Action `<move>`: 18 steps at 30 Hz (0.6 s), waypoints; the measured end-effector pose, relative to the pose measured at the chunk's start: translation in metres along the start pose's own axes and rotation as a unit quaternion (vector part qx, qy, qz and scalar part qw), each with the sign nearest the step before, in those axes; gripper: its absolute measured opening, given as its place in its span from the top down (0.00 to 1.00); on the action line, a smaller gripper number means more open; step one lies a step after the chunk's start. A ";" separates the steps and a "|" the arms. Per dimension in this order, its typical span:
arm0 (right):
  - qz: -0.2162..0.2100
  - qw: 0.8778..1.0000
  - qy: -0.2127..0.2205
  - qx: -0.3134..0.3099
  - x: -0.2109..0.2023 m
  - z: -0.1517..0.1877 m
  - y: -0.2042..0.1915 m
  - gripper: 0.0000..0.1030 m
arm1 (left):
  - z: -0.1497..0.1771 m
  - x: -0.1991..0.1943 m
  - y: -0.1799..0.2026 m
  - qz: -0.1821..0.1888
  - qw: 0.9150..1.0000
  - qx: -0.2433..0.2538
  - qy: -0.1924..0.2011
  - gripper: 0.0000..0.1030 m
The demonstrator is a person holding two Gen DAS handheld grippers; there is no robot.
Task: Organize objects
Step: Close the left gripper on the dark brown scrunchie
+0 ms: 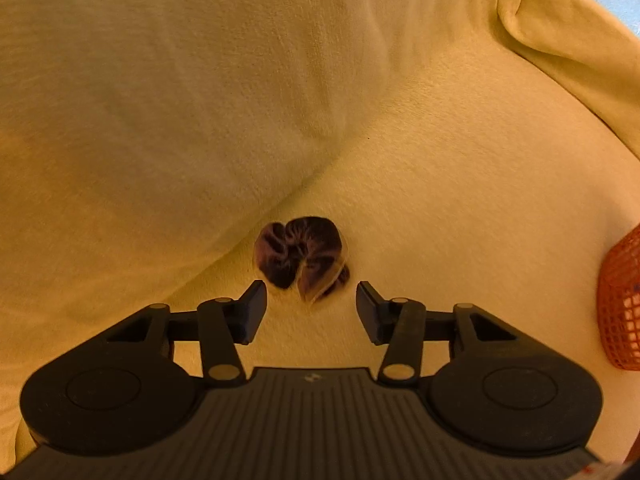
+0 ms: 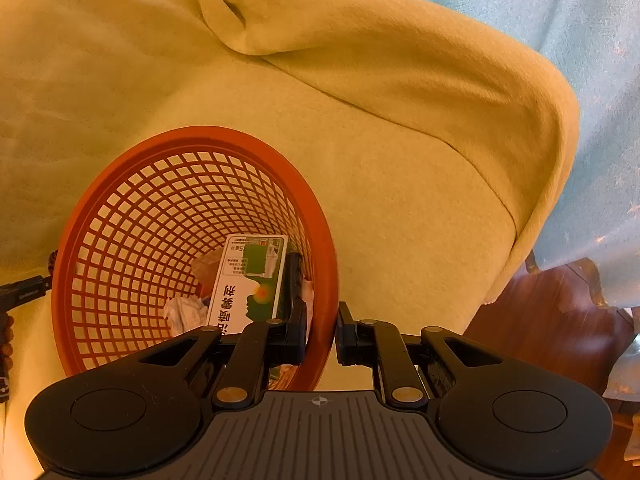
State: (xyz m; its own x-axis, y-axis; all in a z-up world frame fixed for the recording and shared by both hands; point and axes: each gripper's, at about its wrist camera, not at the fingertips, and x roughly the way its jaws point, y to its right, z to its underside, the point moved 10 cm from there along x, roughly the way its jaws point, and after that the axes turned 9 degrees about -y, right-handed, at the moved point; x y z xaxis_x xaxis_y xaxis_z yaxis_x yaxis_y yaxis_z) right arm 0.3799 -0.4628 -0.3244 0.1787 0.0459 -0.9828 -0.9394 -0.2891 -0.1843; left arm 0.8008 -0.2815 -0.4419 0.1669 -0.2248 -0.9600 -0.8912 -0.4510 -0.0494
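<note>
A dark purple scrunchie [image 1: 302, 256] in a clear wrapper lies on the yellow sofa seat [image 1: 460, 208], close to the back cushion. My left gripper [image 1: 311, 294] hovers just short of it, open, with nothing between its fingers. In the right wrist view my right gripper [image 2: 322, 330] is shut on the rim of an orange mesh basket [image 2: 192, 138], which is tilted toward me. Inside the basket lie a green and white box [image 2: 250, 284], a crumpled white wrapper [image 2: 184, 312] and a dark object [image 2: 294, 276].
The basket's edge [image 1: 622, 304] shows at the far right of the left wrist view. A sofa arm [image 2: 460, 72] under a yellow cover rises behind the basket. Pale blue curtain [image 2: 580, 20] and a wooden floor or table [image 2: 552, 320] lie to the right.
</note>
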 end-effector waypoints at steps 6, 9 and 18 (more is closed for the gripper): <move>-0.003 1.000 -0.002 0.000 0.002 -0.001 0.000 0.90 | -0.008 0.012 0.002 -0.012 1.000 0.016 -0.002 0.72; -0.006 1.000 -0.003 0.000 0.004 -0.001 0.000 0.90 | -0.009 0.016 0.001 -0.019 1.000 0.016 -0.003 0.90; -0.014 1.000 -0.003 -0.009 0.002 -0.001 0.000 0.90 | 0.001 -0.019 0.002 0.001 1.000 0.007 0.025 0.96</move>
State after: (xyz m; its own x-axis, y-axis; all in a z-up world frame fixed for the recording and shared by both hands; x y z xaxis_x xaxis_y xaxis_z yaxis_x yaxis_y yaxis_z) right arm 0.3805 -0.4634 -0.3267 0.2037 0.0594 -0.9772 -0.9287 -0.3043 -0.2121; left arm 0.7956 -0.2773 -0.4238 0.1859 -0.2678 -0.9454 -0.8973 -0.4384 -0.0523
